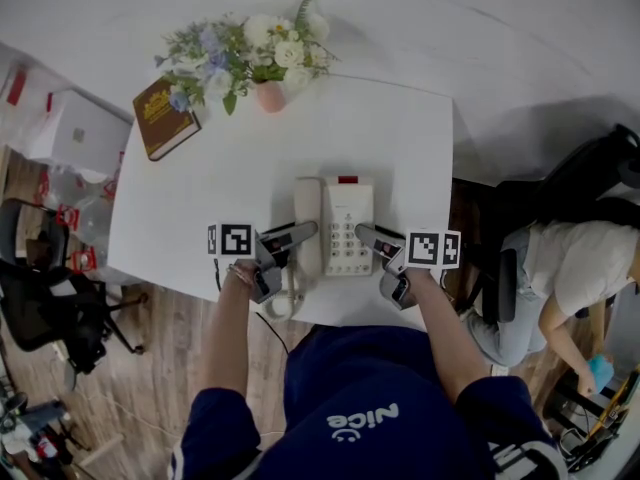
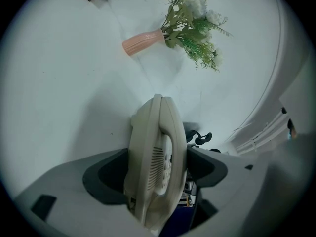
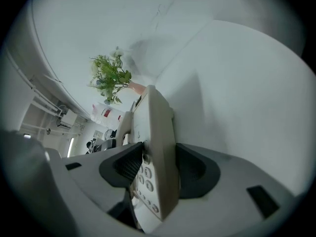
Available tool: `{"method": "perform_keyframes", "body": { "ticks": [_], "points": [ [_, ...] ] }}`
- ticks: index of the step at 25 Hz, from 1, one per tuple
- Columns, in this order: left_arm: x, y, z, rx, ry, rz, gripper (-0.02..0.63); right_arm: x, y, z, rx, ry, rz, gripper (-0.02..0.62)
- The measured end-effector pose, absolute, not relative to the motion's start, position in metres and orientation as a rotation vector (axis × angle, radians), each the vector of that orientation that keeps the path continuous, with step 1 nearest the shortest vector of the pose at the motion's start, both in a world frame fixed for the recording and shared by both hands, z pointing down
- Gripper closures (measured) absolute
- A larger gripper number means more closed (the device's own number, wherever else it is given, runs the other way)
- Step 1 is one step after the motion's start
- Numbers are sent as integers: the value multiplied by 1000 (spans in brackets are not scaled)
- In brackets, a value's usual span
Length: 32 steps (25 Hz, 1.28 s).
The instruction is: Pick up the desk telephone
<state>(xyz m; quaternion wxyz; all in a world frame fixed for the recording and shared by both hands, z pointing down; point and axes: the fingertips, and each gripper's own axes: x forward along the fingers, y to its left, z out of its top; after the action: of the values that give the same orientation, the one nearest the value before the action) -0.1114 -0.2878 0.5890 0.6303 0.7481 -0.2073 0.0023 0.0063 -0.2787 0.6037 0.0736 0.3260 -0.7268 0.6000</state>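
Observation:
A cream desk telephone [image 1: 347,223] lies on the white table [image 1: 230,183], its handset [image 1: 308,218] along its left side. My left gripper [image 1: 290,248] is at the phone's near left corner. In the left gripper view the handset side [image 2: 158,132] stands between the wide jaws of the left gripper [image 2: 158,157], and I see no clear press. My right gripper [image 1: 385,258] is at the near right corner. There the keypad edge [image 3: 158,127] is clamped in the right gripper [image 3: 155,157], with one pad on the keys and the other on the underside.
A pink vase [image 1: 270,96] of flowers and a brown book [image 1: 165,116] stand at the table's far left. The phone's coiled cord [image 1: 283,303] hangs at the near edge. A seated person [image 1: 560,268] is to the right, and a black chair [image 1: 50,298] to the left.

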Motion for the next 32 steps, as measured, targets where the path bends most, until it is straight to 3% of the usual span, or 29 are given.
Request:
{"method": "perform_keyframes", "body": {
  "ticks": [32],
  "points": [
    [-116,-209,526,1814,-517,-48,230,2,-203,540,982,-2294,1666,368]
  ]
}}
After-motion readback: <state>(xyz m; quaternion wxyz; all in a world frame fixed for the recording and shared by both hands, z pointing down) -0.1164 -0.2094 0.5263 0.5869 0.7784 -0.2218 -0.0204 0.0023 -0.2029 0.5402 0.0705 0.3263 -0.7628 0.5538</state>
